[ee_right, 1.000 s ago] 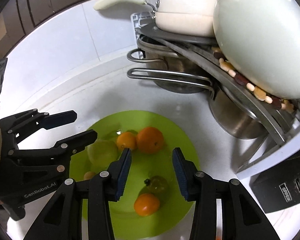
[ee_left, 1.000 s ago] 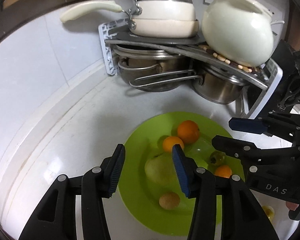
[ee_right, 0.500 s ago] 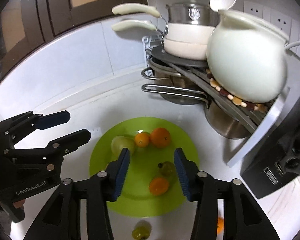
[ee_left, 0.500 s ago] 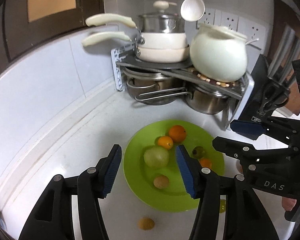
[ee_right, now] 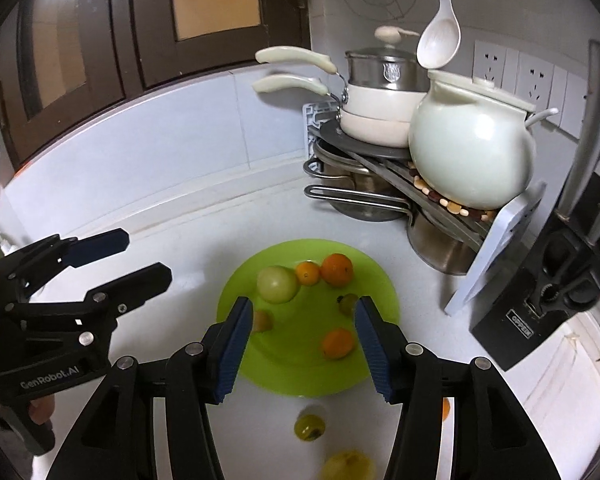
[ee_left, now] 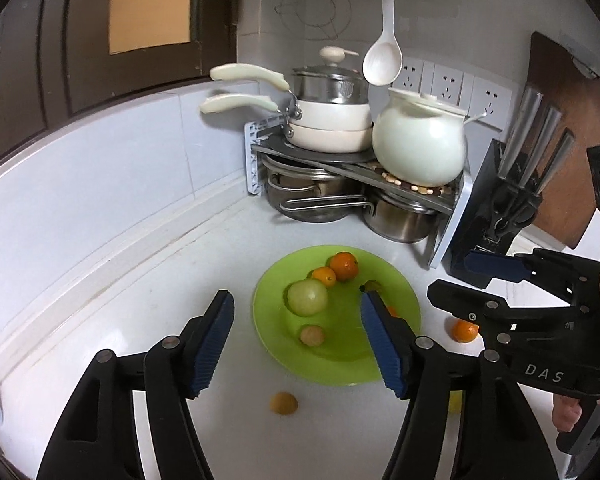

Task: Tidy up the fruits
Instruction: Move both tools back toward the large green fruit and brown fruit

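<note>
The round fruits (ee_right: 276,284) sit on the green plate (ee_right: 300,376) on the white bench (ee_left: 180,264), pointing no way. Both claws, left (ee_left: 296,344) and right (ee_right: 302,350), are opening, holding nothing.

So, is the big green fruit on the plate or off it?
On it: the green fruit sits inside the green plate, beside two oranges.

white tiled wall (ee_left: 100,168), dark window frame (ee_right: 132,24)
</note>
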The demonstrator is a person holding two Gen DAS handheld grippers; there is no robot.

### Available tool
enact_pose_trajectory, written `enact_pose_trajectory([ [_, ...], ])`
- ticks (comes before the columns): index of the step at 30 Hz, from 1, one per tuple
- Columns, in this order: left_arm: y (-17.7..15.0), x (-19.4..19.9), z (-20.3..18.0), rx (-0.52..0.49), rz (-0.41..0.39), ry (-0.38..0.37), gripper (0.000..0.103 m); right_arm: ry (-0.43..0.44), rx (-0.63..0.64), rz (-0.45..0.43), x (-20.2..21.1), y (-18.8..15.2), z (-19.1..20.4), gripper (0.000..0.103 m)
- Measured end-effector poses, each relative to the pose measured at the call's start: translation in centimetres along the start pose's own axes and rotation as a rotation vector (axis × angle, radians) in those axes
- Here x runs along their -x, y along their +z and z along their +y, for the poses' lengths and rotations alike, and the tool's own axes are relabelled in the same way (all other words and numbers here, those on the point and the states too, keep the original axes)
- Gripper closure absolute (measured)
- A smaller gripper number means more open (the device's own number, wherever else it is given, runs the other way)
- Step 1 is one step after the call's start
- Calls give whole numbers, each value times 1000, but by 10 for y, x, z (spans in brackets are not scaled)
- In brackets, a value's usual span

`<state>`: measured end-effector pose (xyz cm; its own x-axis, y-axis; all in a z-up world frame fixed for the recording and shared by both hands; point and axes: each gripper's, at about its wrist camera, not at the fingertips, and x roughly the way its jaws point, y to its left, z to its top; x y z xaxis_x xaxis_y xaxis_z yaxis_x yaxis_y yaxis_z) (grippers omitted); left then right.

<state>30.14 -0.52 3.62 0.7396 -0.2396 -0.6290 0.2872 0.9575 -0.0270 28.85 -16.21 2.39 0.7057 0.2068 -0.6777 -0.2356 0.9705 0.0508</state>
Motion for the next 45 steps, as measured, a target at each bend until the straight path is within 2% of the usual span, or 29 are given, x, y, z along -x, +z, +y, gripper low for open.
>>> enact_pose_trajectory([
  [5, -13, 22, 3, 5, -28, 33, 34, -6, 16, -15, 15, -8, 12, 48],
  [7, -18, 29, 5, 15, -34, 31, 32, -10, 13, -28, 22, -13, 16, 41],
  [21, -53, 60, 9, -14, -82, 93, 23, -81, -45, -66, 46, -44, 30, 38],
  [25, -59, 61, 13, -9, -86, 93, 20, -135, -68, -85, 51, -53, 30, 32],
  [35, -83, 45, 13, -19, -54, 124, 18, -281, -137, -81, 55, -83, 26, 31],
  [41, -101, 33, 6, -54, -29, 135, 18, -319, -203, -50, 55, -104, 17, 31],
  [45, -110, 31, 1, -80, -42, 156, 18, -319, -272, -37, 54, -117, 8, 31],
])
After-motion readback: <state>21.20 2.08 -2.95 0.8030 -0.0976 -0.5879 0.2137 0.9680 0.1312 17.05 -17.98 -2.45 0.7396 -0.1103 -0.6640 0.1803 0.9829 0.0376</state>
